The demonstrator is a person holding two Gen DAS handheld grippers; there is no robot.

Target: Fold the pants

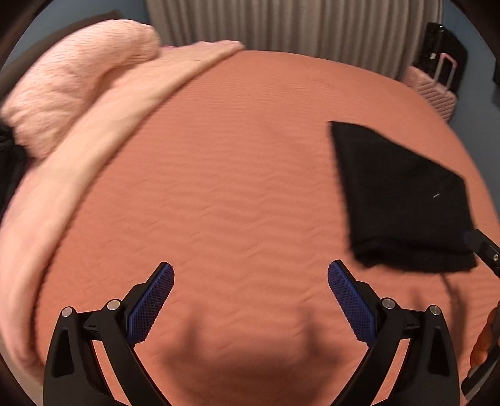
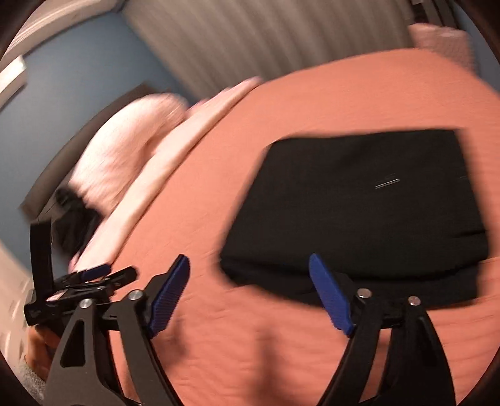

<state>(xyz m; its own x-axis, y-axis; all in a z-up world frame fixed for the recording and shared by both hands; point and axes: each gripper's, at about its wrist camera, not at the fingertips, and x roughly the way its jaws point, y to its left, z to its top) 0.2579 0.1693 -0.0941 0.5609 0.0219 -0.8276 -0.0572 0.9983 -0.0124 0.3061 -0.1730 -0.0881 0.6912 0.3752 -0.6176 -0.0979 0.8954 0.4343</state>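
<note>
- Black pants (image 2: 365, 200), folded into a compact rectangle, flat on the orange bed (image 1: 218, 175).
- Left hand-held gripper (image 1: 250, 281): spread wide, holding nothing, above bare bedspread, pants off to its right.
- Right hand-held gripper (image 2: 250, 271): spread wide, holding nothing, at the pants' near edge.
- Pink pillow (image 1: 72, 90) and blanket (image 1: 103, 134) along the bed's left side.
- Motion blur in both views.

Folded pants on the bed

The pants (image 2: 368, 203) lie folded flat on the bed (image 1: 237, 162). Seen from the left wrist, a pillow (image 1: 78, 90) lies on the bed far to their left, a suitcase (image 1: 432, 90) stands beyond the bed's far corner behind them, and curtains (image 1: 290, 28) hang behind the bed.
</note>
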